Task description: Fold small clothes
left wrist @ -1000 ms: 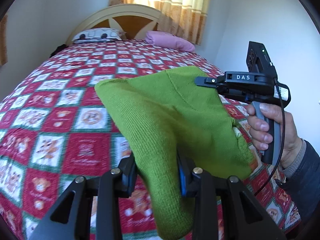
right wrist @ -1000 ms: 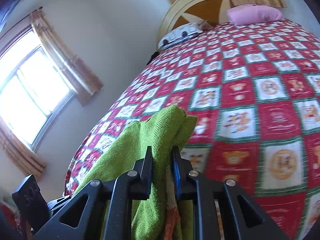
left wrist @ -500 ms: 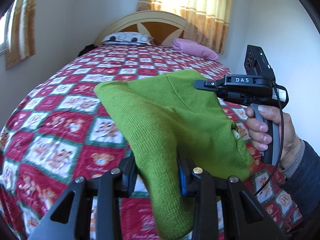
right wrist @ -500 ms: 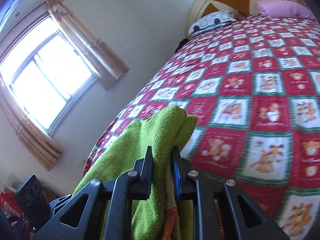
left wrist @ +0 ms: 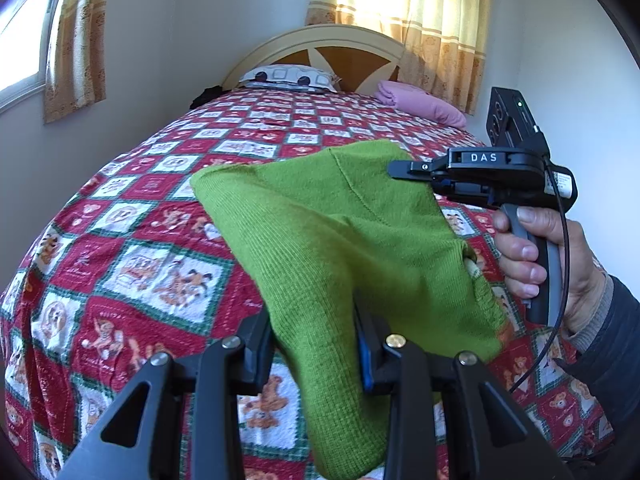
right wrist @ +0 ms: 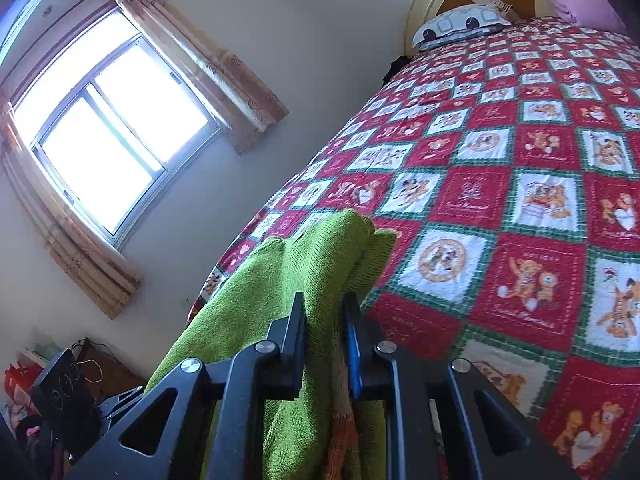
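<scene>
A small green knit garment hangs in the air above the bed, stretched between both grippers. My left gripper is shut on its lower edge, with a fold drooping below the jaws. My right gripper shows at the right of the left wrist view, held by a hand, clamped on the garment's far corner. In the right wrist view the right gripper is shut on bunched green knit; an orange trim shows below the jaws.
The bed is covered by a red, white and green patchwork quilt. A patterned pillow and a pink folded cloth lie by the headboard. A window and wall are at the left of the bed.
Both grippers have lifted and pulled back toward the foot of the bed with the garment held between them; more of the room and window shows. The grips are unchanged.
</scene>
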The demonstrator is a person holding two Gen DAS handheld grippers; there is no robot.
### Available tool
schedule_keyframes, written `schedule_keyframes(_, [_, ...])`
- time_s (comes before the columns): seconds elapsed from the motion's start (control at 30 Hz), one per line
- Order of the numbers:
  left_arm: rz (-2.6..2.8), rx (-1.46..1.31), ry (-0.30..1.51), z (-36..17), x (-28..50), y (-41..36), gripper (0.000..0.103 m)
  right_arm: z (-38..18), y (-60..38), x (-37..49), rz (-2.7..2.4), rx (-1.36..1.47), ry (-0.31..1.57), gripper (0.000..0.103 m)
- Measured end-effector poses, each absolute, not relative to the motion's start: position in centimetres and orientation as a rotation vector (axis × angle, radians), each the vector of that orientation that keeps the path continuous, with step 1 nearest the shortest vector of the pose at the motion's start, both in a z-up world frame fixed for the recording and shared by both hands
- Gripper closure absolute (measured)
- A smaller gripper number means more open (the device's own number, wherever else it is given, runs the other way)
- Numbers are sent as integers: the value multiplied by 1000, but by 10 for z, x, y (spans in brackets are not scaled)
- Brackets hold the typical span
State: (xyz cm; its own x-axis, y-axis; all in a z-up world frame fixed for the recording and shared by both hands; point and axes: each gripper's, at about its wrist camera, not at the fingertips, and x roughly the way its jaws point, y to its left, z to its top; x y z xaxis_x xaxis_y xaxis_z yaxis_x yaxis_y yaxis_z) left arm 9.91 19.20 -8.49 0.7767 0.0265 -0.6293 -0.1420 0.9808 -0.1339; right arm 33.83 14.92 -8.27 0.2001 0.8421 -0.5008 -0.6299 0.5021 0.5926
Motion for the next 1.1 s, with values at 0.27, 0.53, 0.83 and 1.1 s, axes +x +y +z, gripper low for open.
schedule_keyframes(0.27, [126, -193, 689, -94, 90, 208, 69, -93, 175, 336, 1071, 263, 916, 86])
schedule_keyframes(0.53, [143, -200, 710, -104, 83, 215, 69, -105, 196, 334, 1087, 235, 962, 86])
schedule_keyframes(0.83, [148, -221, 712, -113, 82, 222, 69, -110, 207, 337, 1072, 228, 972, 86])
schedule_keyframes(1.1, [146, -241, 726, -122, 81, 227, 69, -112, 212, 339, 1058, 223, 977, 86])
